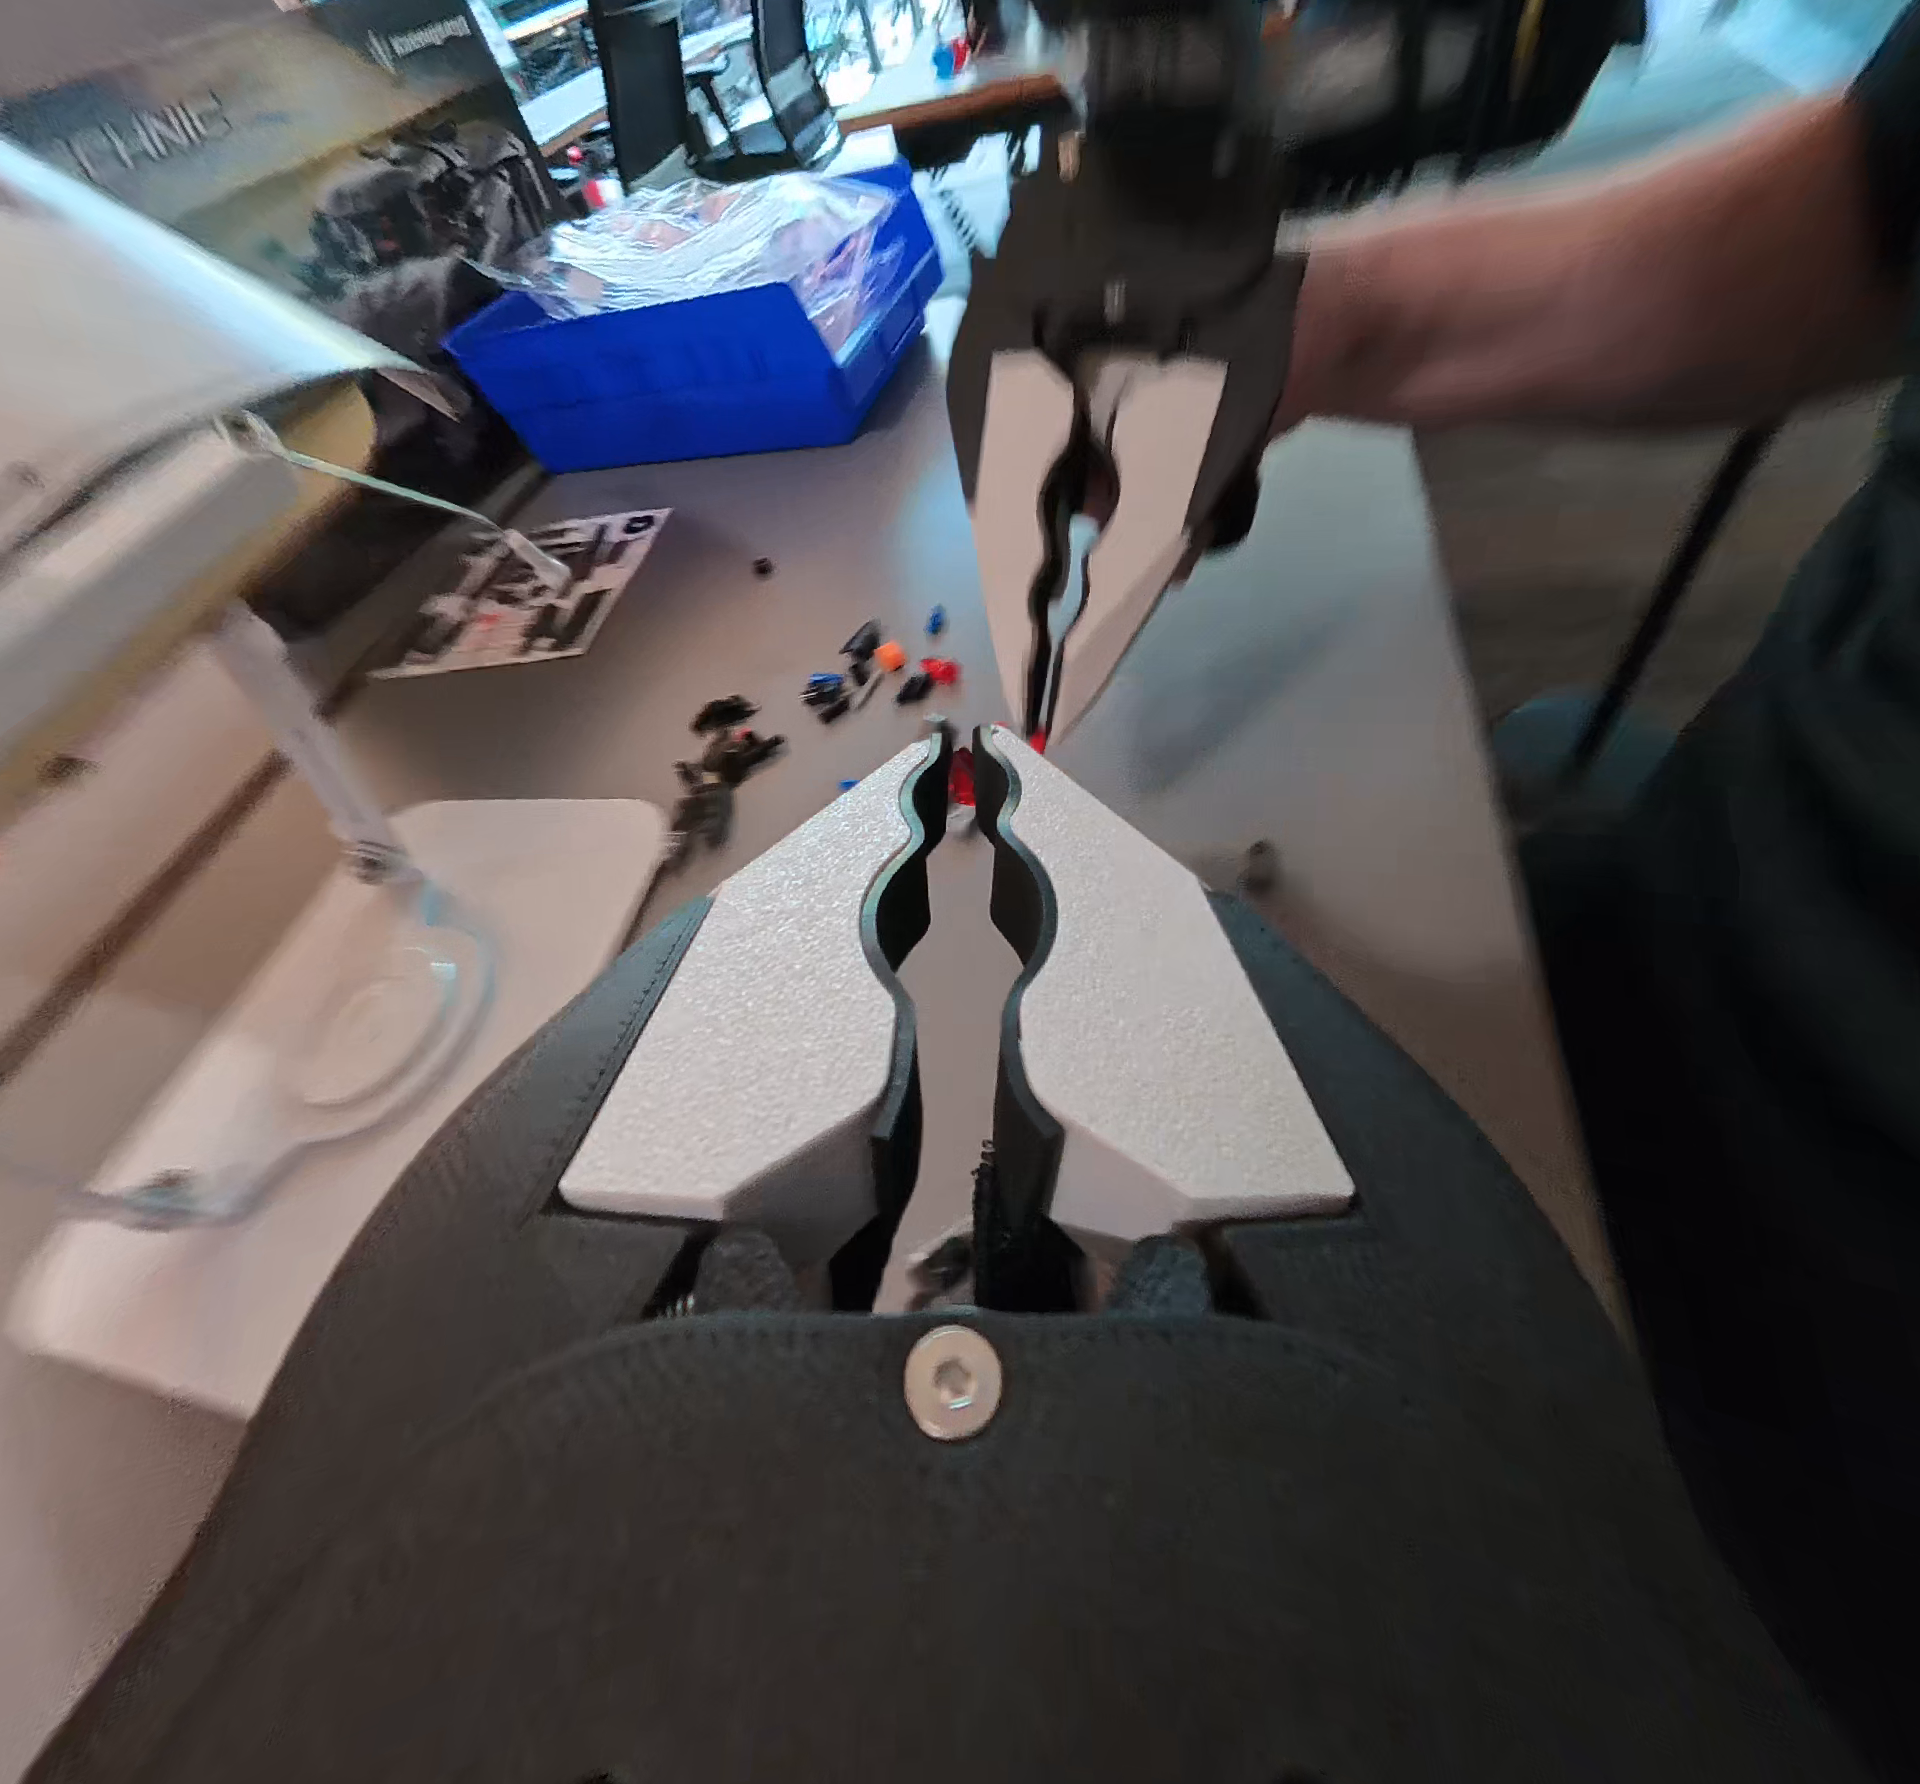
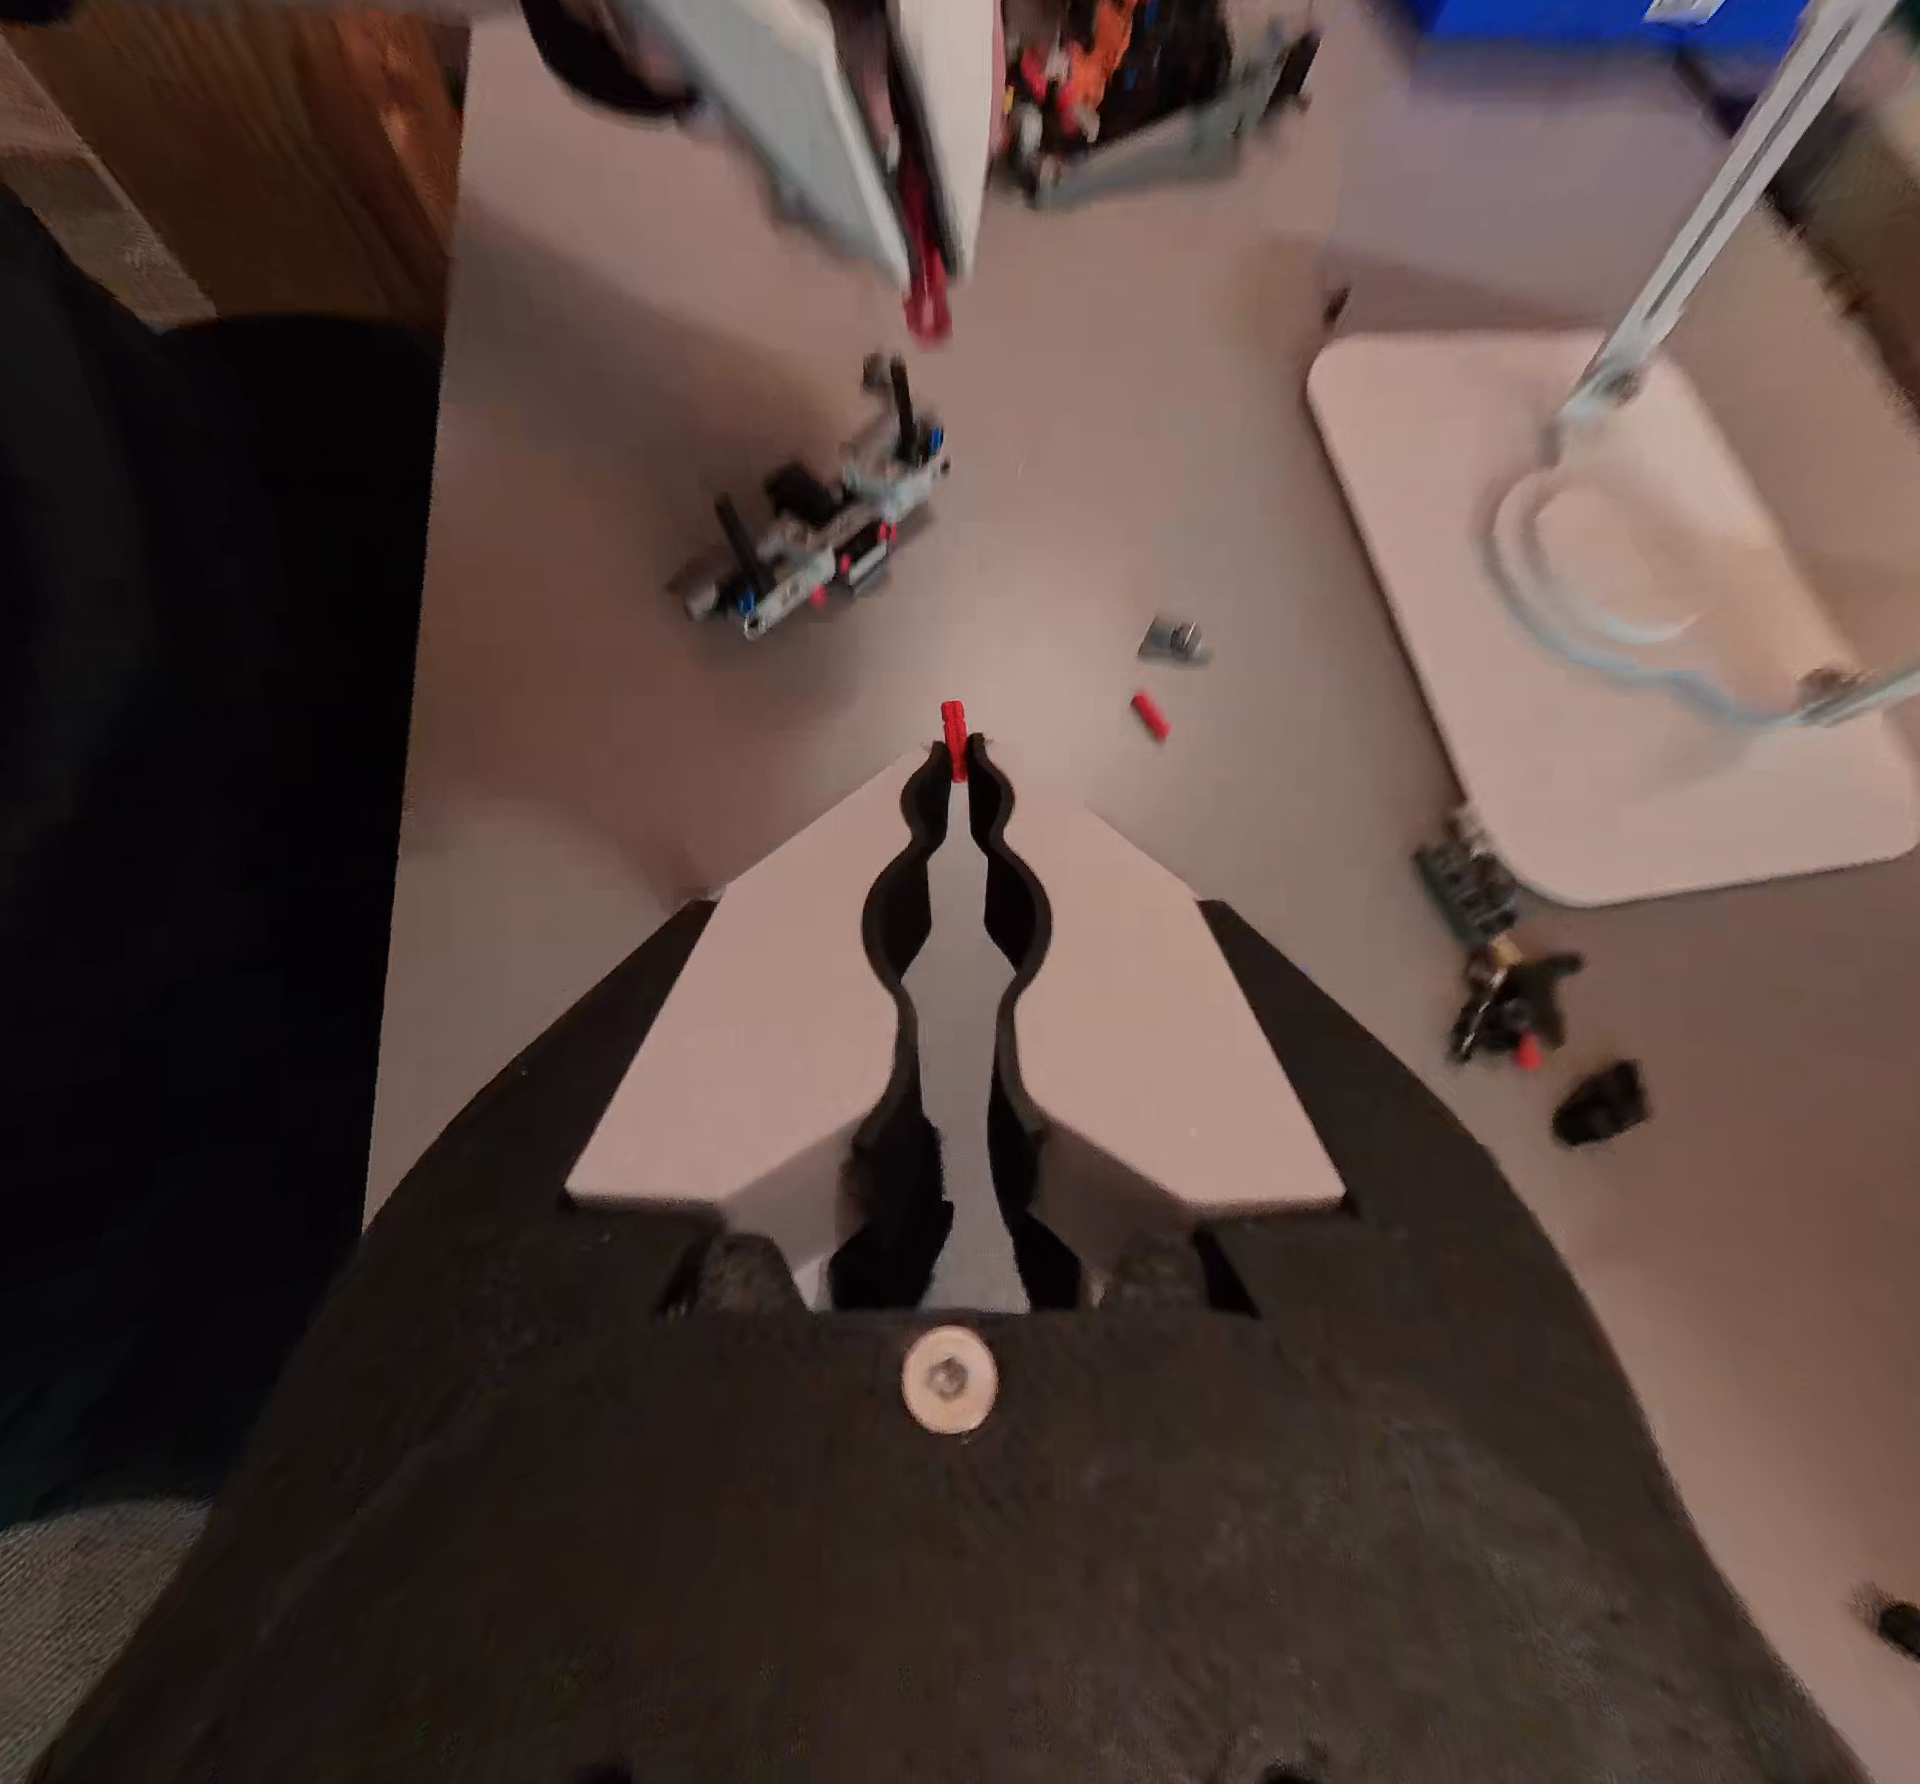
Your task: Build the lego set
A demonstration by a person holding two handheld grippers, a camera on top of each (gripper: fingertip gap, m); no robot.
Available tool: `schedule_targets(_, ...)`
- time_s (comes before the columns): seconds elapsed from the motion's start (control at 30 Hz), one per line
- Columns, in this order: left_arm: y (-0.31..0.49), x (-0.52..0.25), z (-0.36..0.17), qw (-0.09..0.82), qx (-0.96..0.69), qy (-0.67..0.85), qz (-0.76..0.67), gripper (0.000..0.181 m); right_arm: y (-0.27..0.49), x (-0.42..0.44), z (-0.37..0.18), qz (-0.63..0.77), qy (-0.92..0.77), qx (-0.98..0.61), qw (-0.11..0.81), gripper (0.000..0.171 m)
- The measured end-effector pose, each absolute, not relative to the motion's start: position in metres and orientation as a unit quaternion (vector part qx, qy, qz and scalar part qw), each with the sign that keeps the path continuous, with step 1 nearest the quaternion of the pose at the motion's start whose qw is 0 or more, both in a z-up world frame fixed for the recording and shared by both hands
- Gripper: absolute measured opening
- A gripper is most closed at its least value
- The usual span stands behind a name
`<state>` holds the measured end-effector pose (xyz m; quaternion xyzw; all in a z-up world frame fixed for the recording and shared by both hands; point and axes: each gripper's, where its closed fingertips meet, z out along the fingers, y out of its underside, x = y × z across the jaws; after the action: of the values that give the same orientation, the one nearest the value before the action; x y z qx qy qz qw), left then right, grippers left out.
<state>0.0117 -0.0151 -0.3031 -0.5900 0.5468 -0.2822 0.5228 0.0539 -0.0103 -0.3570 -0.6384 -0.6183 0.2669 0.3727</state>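
My left gripper (image 1: 961,747) is shut on a small red Lego piece (image 1: 961,784) held between its tips above the table. It also shows blurred at the top of the right wrist view (image 2: 920,264), the red piece (image 2: 925,311) sticking out below. My right gripper (image 2: 954,752) is shut on a small red pin (image 2: 952,721). In the left wrist view the right gripper (image 1: 1044,711) points down, tip close to my left tips. A partly built grey and black assembly (image 2: 821,519) lies on the table beneath both.
A loose red pin (image 2: 1150,714) and a grey piece (image 2: 1174,638) lie to the right. Also around are a grey tray of parts (image 2: 1132,145), a blue bin (image 1: 707,352), a white lamp base (image 2: 1558,591), a booklet (image 1: 530,591), scattered pieces (image 1: 873,664) and black parts (image 2: 1507,1007). There is about 8 centimetres between the tips of the two grippers.
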Motion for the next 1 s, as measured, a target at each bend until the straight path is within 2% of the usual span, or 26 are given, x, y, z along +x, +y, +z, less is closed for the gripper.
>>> schedule_targets(0.3, -0.010, 0.022, -0.322, 0.528, -0.543, 0.648, -0.080, 0.002, -0.010, 0.032, -0.330, 0.284, -0.603, -0.629, 0.399, 0.000)
schedule_targets(0.47, -0.009, 0.027, -0.323, 0.541, -0.515, 0.664, -0.026, 0.002, -0.007, 0.027, -0.331, 0.281, -0.597, -0.638, 0.397, 0.000)
schedule_targets(1.0, -0.006, 0.026, -0.314, 0.550, -0.484, 0.680, 0.024, 0.003, -0.002, 0.022, -0.326, 0.272, -0.596, -0.646, 0.392, 0.000)
